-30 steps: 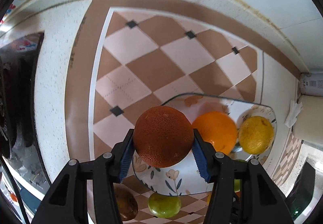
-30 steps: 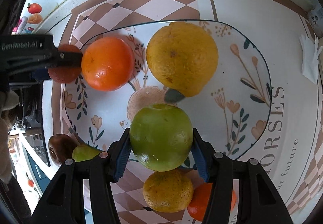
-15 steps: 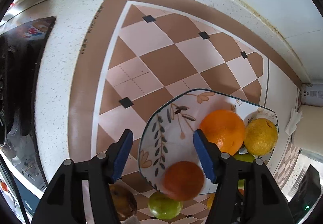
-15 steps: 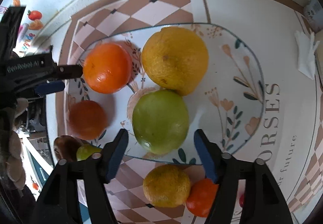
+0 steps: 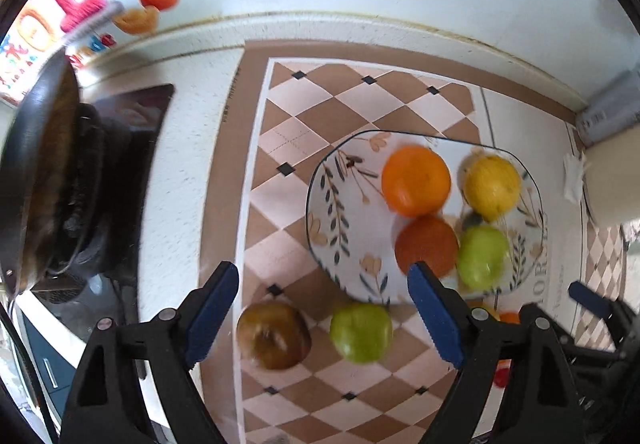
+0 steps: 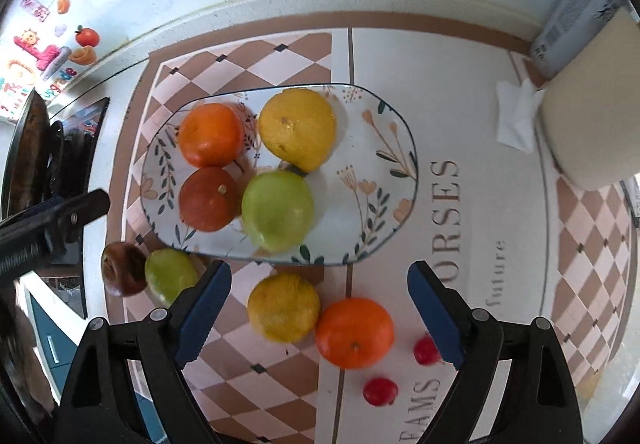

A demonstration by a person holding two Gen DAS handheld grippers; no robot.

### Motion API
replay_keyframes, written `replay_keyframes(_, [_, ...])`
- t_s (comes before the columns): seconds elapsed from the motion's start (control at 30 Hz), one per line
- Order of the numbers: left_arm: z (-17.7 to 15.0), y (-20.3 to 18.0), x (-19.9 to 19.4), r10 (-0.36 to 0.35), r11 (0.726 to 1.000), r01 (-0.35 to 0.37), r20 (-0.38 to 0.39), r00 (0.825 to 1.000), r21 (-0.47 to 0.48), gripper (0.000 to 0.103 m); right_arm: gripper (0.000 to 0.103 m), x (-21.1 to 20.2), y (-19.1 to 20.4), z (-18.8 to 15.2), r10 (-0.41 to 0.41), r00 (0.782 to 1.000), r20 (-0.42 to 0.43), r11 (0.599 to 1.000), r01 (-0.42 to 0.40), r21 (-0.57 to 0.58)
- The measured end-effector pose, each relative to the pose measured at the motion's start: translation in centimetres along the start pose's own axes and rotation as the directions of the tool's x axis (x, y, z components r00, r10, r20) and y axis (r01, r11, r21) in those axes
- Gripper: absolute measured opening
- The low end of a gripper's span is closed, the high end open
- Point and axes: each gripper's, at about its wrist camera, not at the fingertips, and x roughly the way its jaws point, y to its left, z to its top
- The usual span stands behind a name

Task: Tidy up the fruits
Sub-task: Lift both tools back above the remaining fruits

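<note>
Left gripper (image 5: pixel 323 307) first: its jaws are opening wide, ribbed blue pads (image 5: pixel 212 311) bare, nothing clamped. Down between the fingers on the checked mat (image 5: pixel 304 112) sit a brown, dull-skinned apple (image 5: pixel 273 335) and a glossy green apple (image 5: pixel 361 332), neither touched. Just past the right-hand finger lies the glass plate (image 5: pixel 328 212), rounded corners, dark rim, leaf and flower print. On it are four round fruits packed close: a dark orange (image 5: pixel 426 245), a green apple on the plate (image 5: pixel 483 257), a bright orange (image 5: pixel 416 180) and a pebbly yellow citrus (image 5: pixel 492 182). Off beyond the left-hand finger there is a dark pan (image 5: pixel 36 180) on a black burner, edging the speckled counter (image 5: pixel 188 148).

Over to the right gripper (image 6: pixel 319 306): its jaws are opening too, empty, pads clear of everything. Between the fingers rest a dimpled yellow citrus on the mat (image 6: pixel 283 307) and a smooth orange on the mat (image 6: pixel 354 332), touching each other; two small red fruits (image 6: pixel 380 390) sit by the right-hand finger. Ahead of the fingertips the plate's near rim (image 6: pixel 280 260) runs across, its right half bare and printed with stems. Far right there is a crumpled tissue (image 6: pixel 516 116) beside a cream cylinder (image 6: pixel 592 104). The mat between plate and tissue lies open and flat.
</note>
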Motion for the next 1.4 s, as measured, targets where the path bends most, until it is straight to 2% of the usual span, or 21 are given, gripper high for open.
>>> replay_keyframes(0.17, [-2.4, -1.0, -3.0, 0.019, 0.999, -0.021, 0.065, 0.998, 0.030, 0.086, 0.092, -3.1, 0.5, -2.3, -0.003, 0.999, 0.050, 1.000, 0.003, -0.004])
replay_keyframes(0.33, [-4.3, -1.4, -5.7, 0.000, 0.999, -0.005, 0.113, 0.994, 0.046, 0.086, 0.092, -6.0, 1.0, -4.3, -0.011, 0.995, 0.101, 1.000, 0.011, -0.003])
replay_keyframes(0.77, [-8.1, -1.9, -12.8, -0.026, 0.998, 0.011, 0.221, 0.975, 0.068, 0.086, 0.092, -14.0, 1.6, -9.0, 0.026, 0.974, 0.224, 1.000, -0.028, 0.007])
replay_keyframes(1.07, [-9.7, -1.9, -15.6, -0.052, 0.997, 0.036, 0.255, 0.965, 0.070, 0.086, 0.092, -17.4, 2.2, -11.1, 0.042, 0.959, 0.281, 0.999, -0.043, -0.004])
replay_keyframes(1.4, [-10.5, -1.8, -16.2, -0.061, 0.997, 0.048, 0.258, 0.964, 0.056, 0.086, 0.092, -18.1, 2.5, -11.1, 0.052, 0.954, 0.295, 0.999, -0.052, -0.006])
